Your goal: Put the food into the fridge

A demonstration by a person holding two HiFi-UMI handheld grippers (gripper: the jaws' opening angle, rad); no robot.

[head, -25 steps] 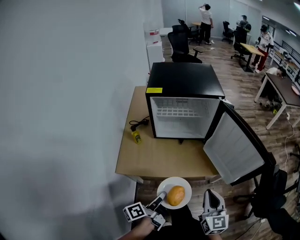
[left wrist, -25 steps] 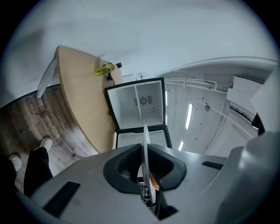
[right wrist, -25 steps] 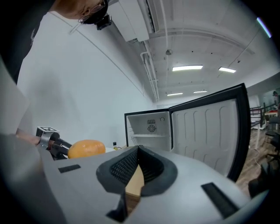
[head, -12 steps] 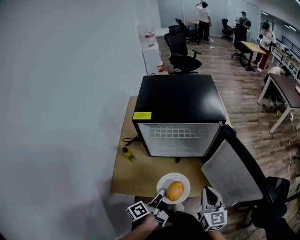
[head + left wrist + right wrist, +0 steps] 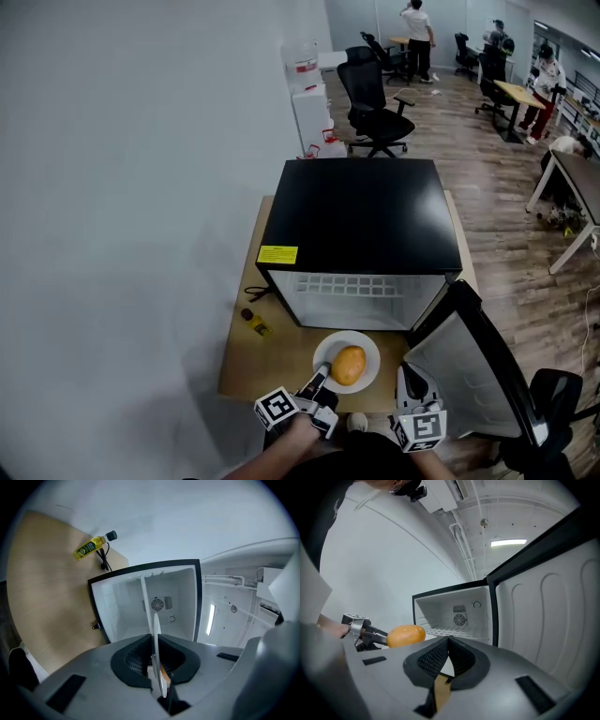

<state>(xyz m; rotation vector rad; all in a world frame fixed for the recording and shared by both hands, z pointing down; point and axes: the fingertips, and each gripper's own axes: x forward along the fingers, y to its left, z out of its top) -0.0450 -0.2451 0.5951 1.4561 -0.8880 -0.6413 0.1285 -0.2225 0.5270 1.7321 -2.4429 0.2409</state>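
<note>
L tool [image 5: 322, 381] grasping 1 plate [image 5: 367, 348] w/ 1 orange food [image 5: 348, 365]; R tool [image 5: 410, 382] clenched empty, 1 fridge [image 5: 361, 216] open.

Cool, even room light left the pale grey wall [image 5: 141, 187] flat and dim. Both gripper views bowed toward dark corners; the white interior of the small black fridge [image 5: 171, 588] looked sharp, and a long ceiling strip light [image 5: 508, 542] glared.

fridge [image 5: 361, 220] on table [image 5: 246, 364] | food [image 5: 348, 365] on plate [image 5: 323, 352] before fridge | bottle [image 5: 255, 323] left of fridge
</note>
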